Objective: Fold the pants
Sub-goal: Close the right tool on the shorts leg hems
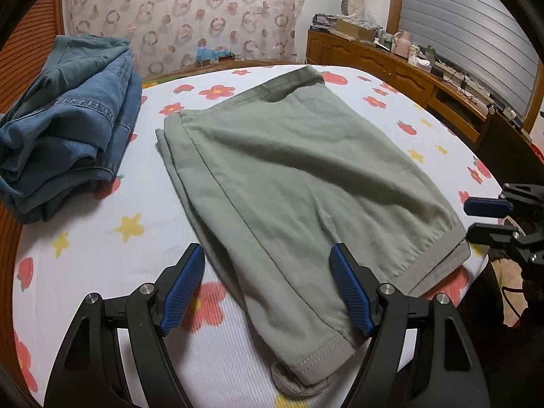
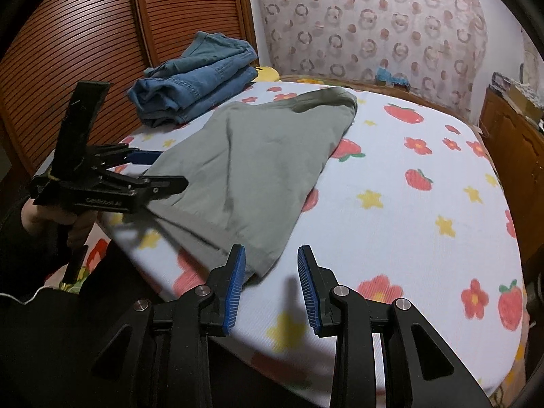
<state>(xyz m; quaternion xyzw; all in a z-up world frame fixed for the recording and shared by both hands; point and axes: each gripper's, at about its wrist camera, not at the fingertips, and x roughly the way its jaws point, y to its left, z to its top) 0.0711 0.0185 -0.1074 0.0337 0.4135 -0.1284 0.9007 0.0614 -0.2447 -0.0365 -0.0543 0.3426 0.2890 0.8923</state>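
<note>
Grey-green pants (image 1: 289, 176) lie folded flat on the flowered bed sheet (image 1: 102, 238), their hemmed cuffs toward me. My left gripper (image 1: 266, 251) hovers open and wide over the near cuff end, its blue pads on either side of the cloth without pressing it. In the right wrist view the left gripper (image 2: 171, 169) reaches in at the left edge of the pants (image 2: 258, 170). My right gripper (image 2: 272, 251) stands open over the bare sheet (image 2: 408, 204), nothing between its fingers, just right of the pants' near corner. The right gripper (image 1: 471, 219) shows at the far right of the left wrist view.
A pile of folded blue jeans (image 1: 68, 119) (image 2: 197, 81) sits at the far left of the bed. A wooden cabinet (image 1: 374, 64) with clutter runs along the right. Louvred wooden doors (image 2: 85, 34) stand left. A person's hand (image 2: 51, 217) holds the left gripper's handle.
</note>
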